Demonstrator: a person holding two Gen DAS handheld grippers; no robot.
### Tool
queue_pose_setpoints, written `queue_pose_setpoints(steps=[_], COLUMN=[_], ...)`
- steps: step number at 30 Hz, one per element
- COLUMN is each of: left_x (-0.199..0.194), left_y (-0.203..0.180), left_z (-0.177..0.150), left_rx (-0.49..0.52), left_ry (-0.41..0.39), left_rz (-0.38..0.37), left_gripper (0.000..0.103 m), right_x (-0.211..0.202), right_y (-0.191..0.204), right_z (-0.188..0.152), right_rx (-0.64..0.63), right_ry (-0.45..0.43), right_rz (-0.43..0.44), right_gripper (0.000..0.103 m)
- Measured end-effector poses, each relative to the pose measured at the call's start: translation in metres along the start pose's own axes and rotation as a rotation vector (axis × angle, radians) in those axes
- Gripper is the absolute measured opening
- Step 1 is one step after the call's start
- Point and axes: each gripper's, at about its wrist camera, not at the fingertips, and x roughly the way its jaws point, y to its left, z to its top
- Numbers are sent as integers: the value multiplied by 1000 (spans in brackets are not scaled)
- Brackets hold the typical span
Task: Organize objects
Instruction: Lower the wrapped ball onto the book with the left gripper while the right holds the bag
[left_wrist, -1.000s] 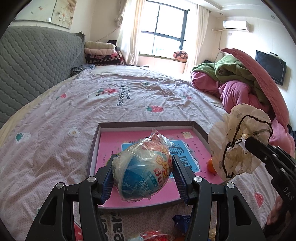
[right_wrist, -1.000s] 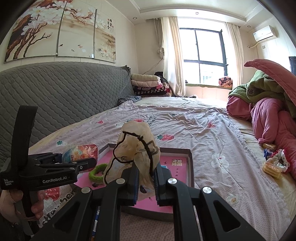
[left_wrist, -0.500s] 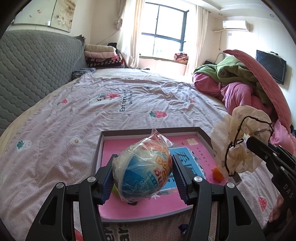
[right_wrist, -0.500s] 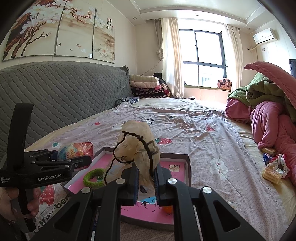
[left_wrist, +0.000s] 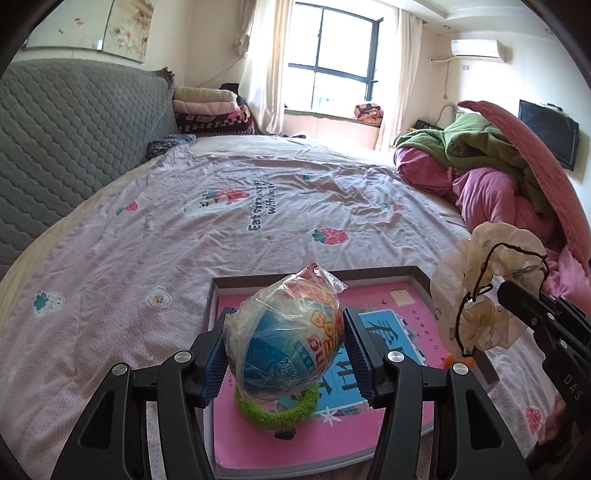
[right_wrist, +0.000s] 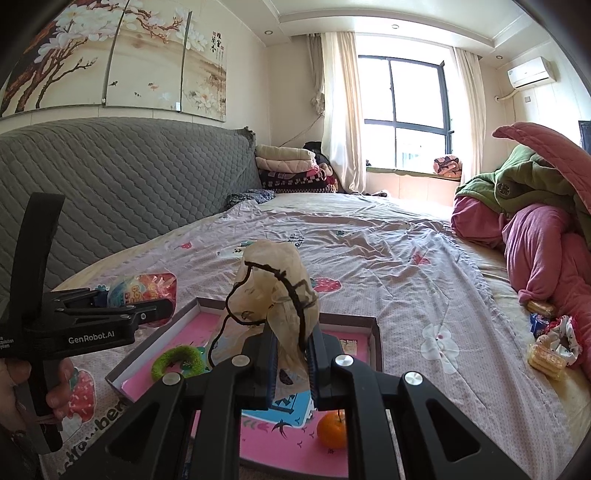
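Observation:
My left gripper (left_wrist: 286, 354) is shut on a plastic-wrapped blue and orange ball (left_wrist: 284, 343), holding it above the pink tray (left_wrist: 402, 273) on the bed. In the right wrist view that ball (right_wrist: 140, 290) and the left gripper (right_wrist: 122, 314) show at the left. My right gripper (right_wrist: 291, 363) is shut on a cream fabric bundle with a black cord (right_wrist: 275, 291), held over the same tray (right_wrist: 351, 320). In the left wrist view the bundle (left_wrist: 480, 291) hangs at the right. A green fuzzy ring (left_wrist: 277, 408) and a small orange (right_wrist: 332, 430) lie in the tray.
A lilac strawberry-print sheet (left_wrist: 221, 221) covers the bed. A grey quilted headboard (right_wrist: 110, 192) stands at the left. Pink and green bedding (right_wrist: 535, 214) is heaped at the right, with snack packets and a scrunchie (right_wrist: 550, 347) beside it. Folded blankets (left_wrist: 210, 110) sit at the far end.
Both grippers have moved forward over the tray with their loads. The green ring has come into view under the ball, and the orange shows below the right gripper.

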Motion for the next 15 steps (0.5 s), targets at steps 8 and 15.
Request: queue_pose_setpoints(steps=[8,15], left_x=[23,42], left_y=[4,-2], left_z=[-2,-5], left_rx=[-7,2], left_ry=[42,89], left_rz=[-13,-53], left_gripper=[59,59], right_x=[19,32], right_y=[1,0], right_z=[-7,-21], right_rx=[-2,10], right_ry=[46,113], right_rz=[12,10], right_gripper=[14,14])
